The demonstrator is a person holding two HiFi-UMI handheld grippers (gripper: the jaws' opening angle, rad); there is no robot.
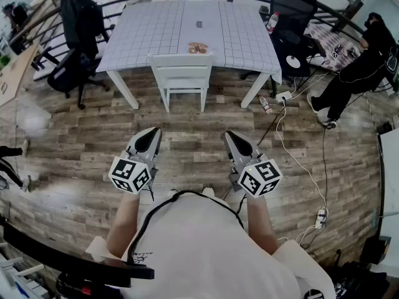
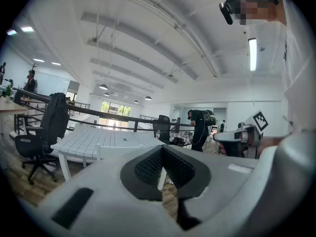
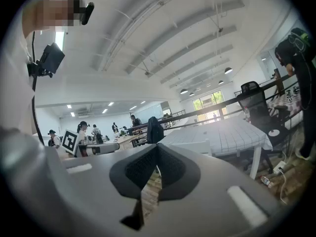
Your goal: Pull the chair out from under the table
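Our left tongs (image 1: 152, 133), right tongs (image 1: 229, 136) pressed together, empty; chair (image 1: 181, 67) tucked under desk (image 1: 140, 30), untouched; we judge whole pull left.

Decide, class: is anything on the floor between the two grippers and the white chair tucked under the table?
Nothing visible. Bare wooden floor lies between the left gripper, the right gripper and the chair. A white cable and a bottle lie off to the right, near the table leg, clear of that path.
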